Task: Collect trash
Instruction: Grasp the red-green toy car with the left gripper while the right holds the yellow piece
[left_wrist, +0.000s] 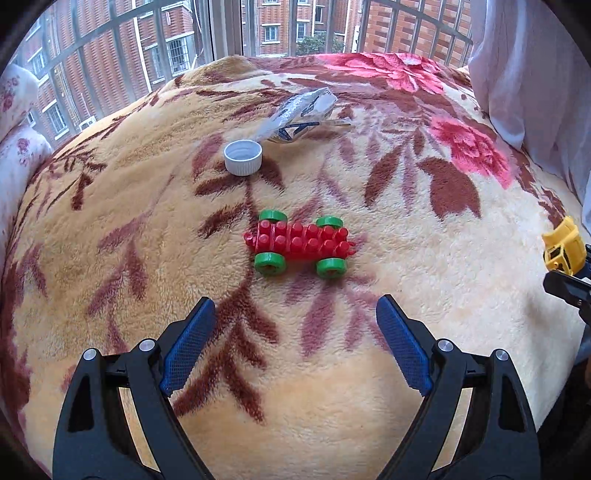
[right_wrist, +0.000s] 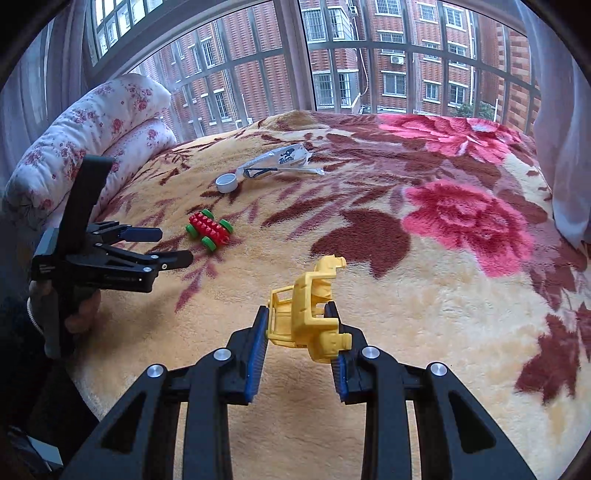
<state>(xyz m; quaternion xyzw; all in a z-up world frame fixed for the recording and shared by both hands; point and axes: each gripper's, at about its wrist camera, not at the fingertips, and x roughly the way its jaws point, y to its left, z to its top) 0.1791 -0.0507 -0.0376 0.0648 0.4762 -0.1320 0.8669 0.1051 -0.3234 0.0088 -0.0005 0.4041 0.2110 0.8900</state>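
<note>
The right gripper (right_wrist: 299, 332) pinches a yellow plastic toy truck (right_wrist: 314, 314) off-centre, so it may twist free, while the wide-open left gripper (left_wrist: 295, 343) faces the white bottle cap (left_wrist: 243, 158) at eleven o'clock.

wrapper (left_wrist: 303, 110): crumpled silver-white, ahead of the left gripper past the bottle cap; dark blue print shows on it, too creased and small to read
wrapper, right wrist view (right_wrist: 284, 159): a dark mark or figure on the white face; no letters can be made out
yellow toy truck (right_wrist: 310, 314): no lettering legible
other things: no text, brand, number or sign can be read
</note>
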